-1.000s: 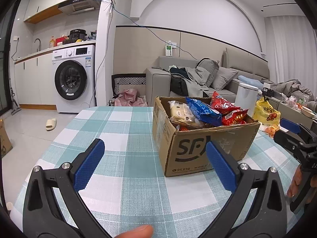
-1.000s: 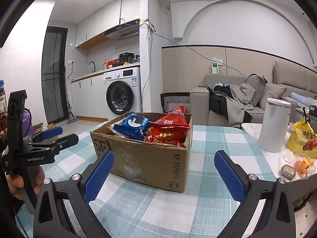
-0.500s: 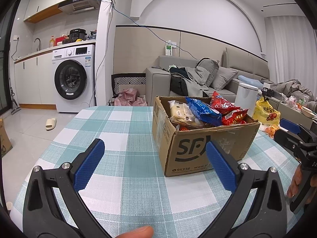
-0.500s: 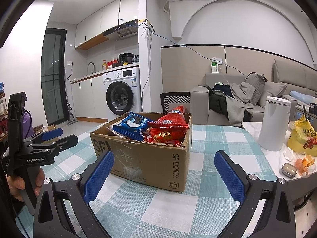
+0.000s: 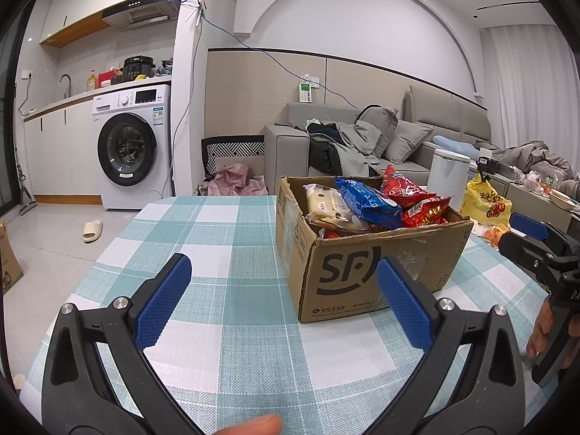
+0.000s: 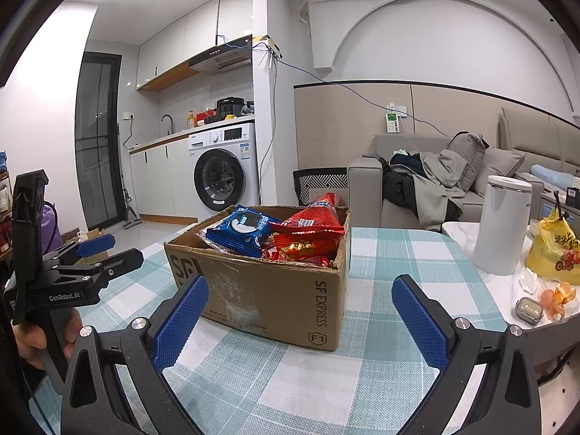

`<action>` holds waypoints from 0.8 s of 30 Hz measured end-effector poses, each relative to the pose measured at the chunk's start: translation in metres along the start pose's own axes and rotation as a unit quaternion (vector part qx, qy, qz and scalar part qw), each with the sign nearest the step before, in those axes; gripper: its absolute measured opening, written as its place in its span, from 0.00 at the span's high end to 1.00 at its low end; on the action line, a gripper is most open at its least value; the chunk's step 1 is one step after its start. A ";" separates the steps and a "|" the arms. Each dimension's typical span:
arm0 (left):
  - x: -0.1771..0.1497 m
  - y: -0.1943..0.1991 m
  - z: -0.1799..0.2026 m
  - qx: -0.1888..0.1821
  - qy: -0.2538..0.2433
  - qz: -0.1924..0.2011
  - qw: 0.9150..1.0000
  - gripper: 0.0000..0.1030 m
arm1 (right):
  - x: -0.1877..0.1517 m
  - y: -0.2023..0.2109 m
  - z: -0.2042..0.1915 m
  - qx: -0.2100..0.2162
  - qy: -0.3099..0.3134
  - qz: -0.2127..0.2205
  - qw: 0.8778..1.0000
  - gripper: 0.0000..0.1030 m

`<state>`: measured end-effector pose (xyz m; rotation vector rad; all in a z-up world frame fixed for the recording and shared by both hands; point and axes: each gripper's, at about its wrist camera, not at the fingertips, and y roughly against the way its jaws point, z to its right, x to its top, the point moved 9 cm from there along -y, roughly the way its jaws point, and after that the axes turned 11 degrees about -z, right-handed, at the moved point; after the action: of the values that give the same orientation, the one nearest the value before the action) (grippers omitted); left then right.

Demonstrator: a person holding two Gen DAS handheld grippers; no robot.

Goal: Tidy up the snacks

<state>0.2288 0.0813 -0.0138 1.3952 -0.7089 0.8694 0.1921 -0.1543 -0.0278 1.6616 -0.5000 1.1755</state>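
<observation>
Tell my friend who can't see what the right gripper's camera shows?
An open cardboard box full of snack bags sits on a checked tablecloth, a blue bag beside red bags. The open right gripper is empty; the left gripper is at left.

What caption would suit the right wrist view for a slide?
Open right gripper facing a cardboard box of snack packets on a checked tablecloth, left gripper alongside.
</observation>
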 end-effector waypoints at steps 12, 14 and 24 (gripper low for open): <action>0.000 -0.001 0.000 -0.002 0.000 -0.001 1.000 0.01 | 0.000 0.000 0.000 0.000 0.000 0.000 1.000 0.00; 0.000 -0.002 0.000 -0.002 0.000 -0.001 1.000 0.01 | 0.000 0.000 0.000 0.000 0.000 0.000 1.000 0.00; -0.004 -0.003 0.003 -0.005 -0.001 -0.003 1.000 0.01 | 0.000 0.000 0.000 0.001 -0.002 0.000 1.000 0.00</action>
<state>0.2297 0.0776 -0.0185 1.3892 -0.7096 0.8589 0.1923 -0.1545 -0.0274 1.6660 -0.5000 1.1738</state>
